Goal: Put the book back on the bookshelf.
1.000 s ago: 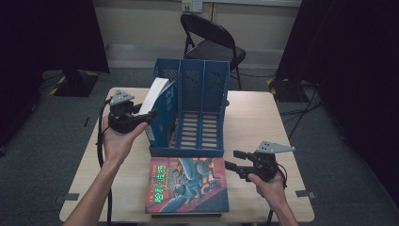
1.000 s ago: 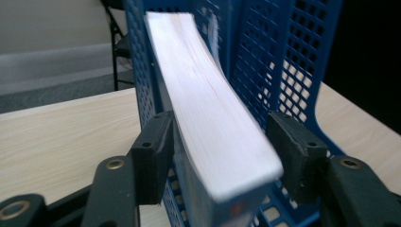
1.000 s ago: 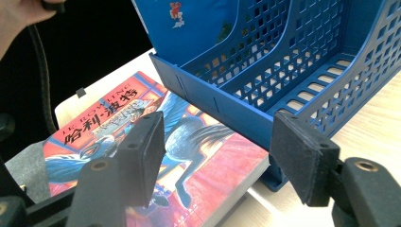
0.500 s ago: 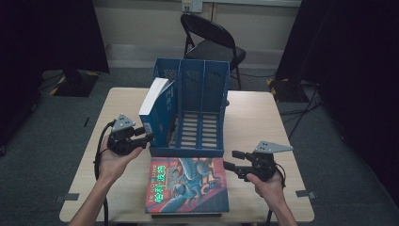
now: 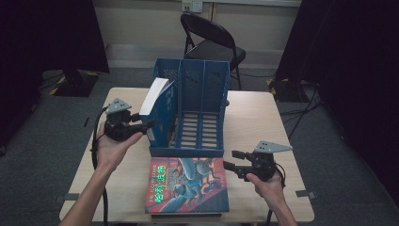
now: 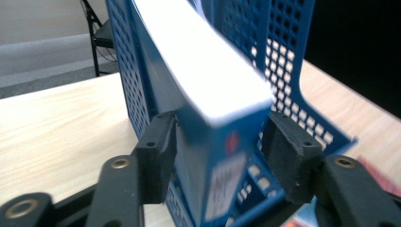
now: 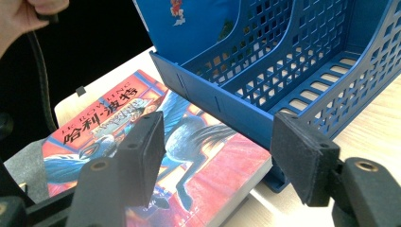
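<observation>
The desk [image 5: 263, 117] was a pale wood-grain rectangle standing on grey carpet, with dark curtains to either side and a black folding chair [image 5: 211, 40] behind it. On it stood a blue plastic file rack [image 5: 202, 108], its walls perforated in a grid and its floor slotted, split into three upright compartments. In the leftmost compartment a thick blue-covered book [image 5: 157, 106] stood on end, leaning, its white page edges uppermost. A second book with a red and blue illustrated cover [image 5: 188, 186] lay flat on the desk, touching the rack's front edge.

The left tongs [image 5: 148, 125] reached in level from the left, and in the left gripper view the blue book's lower corner [image 6: 213, 142] sat between the black ridged pads; the jaws had just been opening, the left pad close against the cover and the right pad standing off it, so nothing was clamped. The right tongs [image 5: 231, 160] hovered open just beside the flat book's right edge, holding nothing.
</observation>
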A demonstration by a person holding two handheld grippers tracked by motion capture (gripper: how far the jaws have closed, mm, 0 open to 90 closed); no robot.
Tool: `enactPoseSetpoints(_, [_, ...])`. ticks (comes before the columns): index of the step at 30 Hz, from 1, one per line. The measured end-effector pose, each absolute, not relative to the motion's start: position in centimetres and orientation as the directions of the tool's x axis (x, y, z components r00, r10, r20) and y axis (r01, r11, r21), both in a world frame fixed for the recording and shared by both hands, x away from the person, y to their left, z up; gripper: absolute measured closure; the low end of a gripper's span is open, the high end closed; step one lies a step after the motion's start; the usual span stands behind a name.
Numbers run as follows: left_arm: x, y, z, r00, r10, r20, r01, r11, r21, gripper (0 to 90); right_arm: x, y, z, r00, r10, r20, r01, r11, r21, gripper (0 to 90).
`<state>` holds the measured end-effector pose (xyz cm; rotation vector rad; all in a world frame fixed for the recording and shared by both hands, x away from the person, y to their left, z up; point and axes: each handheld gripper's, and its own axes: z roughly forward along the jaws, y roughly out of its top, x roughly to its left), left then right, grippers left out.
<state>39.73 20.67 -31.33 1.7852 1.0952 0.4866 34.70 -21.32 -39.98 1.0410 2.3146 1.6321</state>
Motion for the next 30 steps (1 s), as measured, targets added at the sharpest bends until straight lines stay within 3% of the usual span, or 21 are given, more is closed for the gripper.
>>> enactPoseSetpoints(11, [42.6,19.5,-28.9,0.468,0.867,-0.172,0.579,-0.154,0.801,43.8,34.8,-21.4,-40.0,-0.753,0.596,0.280,0.463,0.177,0.869,35.5])
enactPoseSetpoints(14, [43.2,19.0,-28.2,0.452,0.881,-0.140,0.602,-0.186,0.776,43.6,34.8,-21.4,-40.0,-0.753,0.595,0.280,0.463,0.177,0.869,35.5])
enactPoseSetpoints(23, [46.3,17.6,-26.2,0.398,0.909,-0.122,0.731,-0.234,0.641,50.3,34.9,-21.5,-40.1,-0.751,0.596,0.285,0.467,0.174,0.867,35.4])
enactPoseSetpoints(30, [47.5,16.9,-26.0,0.363,0.925,-0.113,0.769,-0.229,0.597,51.5,34.9,-21.6,-40.1,-0.752,0.594,0.286,0.467,0.175,0.867,35.4])
